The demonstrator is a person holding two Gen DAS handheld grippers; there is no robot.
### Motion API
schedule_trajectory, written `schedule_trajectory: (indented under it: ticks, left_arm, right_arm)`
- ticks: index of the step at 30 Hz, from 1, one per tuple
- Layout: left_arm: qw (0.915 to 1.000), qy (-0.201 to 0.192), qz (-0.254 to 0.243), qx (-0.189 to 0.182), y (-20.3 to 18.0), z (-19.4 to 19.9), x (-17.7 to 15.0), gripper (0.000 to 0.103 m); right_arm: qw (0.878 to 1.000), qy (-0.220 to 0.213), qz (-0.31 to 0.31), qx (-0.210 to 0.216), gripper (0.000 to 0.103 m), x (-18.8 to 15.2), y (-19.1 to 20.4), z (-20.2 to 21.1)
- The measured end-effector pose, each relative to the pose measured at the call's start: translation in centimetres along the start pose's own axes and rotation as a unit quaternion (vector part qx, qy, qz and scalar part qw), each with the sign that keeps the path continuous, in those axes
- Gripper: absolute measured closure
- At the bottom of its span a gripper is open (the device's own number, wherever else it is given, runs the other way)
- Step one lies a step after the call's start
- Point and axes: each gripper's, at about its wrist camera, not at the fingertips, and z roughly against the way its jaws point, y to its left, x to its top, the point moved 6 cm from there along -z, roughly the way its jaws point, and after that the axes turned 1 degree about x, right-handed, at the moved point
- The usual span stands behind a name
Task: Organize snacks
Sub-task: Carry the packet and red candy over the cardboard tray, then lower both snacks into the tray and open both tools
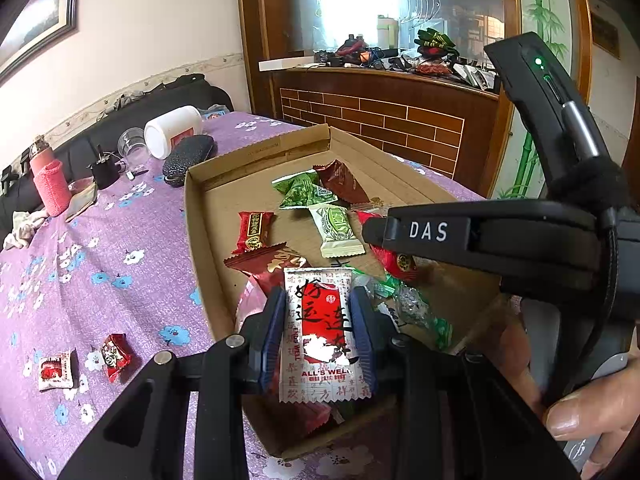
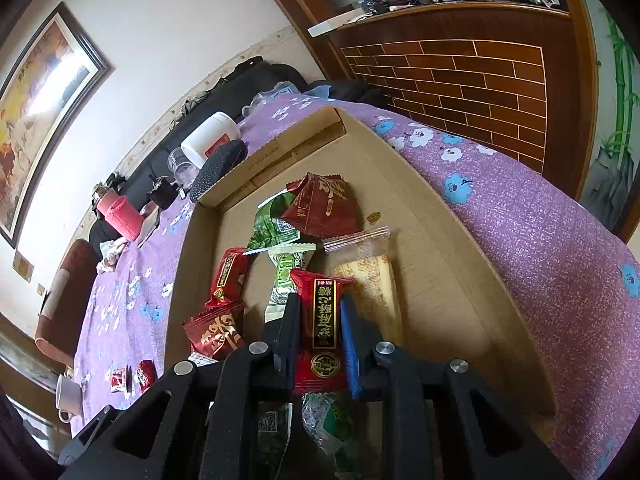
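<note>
My left gripper (image 1: pixel 318 312) is shut on a white and red snack packet (image 1: pixel 320 332) and holds it over the near end of a shallow cardboard box (image 1: pixel 248 158). My right gripper (image 2: pixel 320 316) is shut on a red packet with a black label (image 2: pixel 322 328) above the same box (image 2: pixel 472 280). In the left wrist view the right gripper (image 1: pixel 370 228) reaches in from the right over the box, with a hand (image 1: pixel 576 416) on its handle. Several green, dark red and pale packets (image 1: pixel 304 192) lie loose in the box.
Two small red and white candies (image 1: pixel 86 364) lie on the purple flowered tablecloth (image 1: pixel 104 264) left of the box. At the far end stand a white jar (image 1: pixel 172 130), a clear glass (image 1: pixel 132 144), a dark case (image 1: pixel 188 158) and a pink-sleeved bottle (image 1: pixel 48 180). A wooden counter (image 1: pixel 384 120) rises behind.
</note>
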Motion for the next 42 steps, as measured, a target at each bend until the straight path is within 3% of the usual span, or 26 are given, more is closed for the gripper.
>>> schedule_trajectory:
  ticks: [42]
  left_arm:
    - [0.9998, 0.01, 0.017, 0.009, 1.0, -1.8, 0.5, 0.071]
  right_arm:
    - [0.999, -0.016, 0.006, -0.041, 0.082, 0.4, -0.5, 0.5]
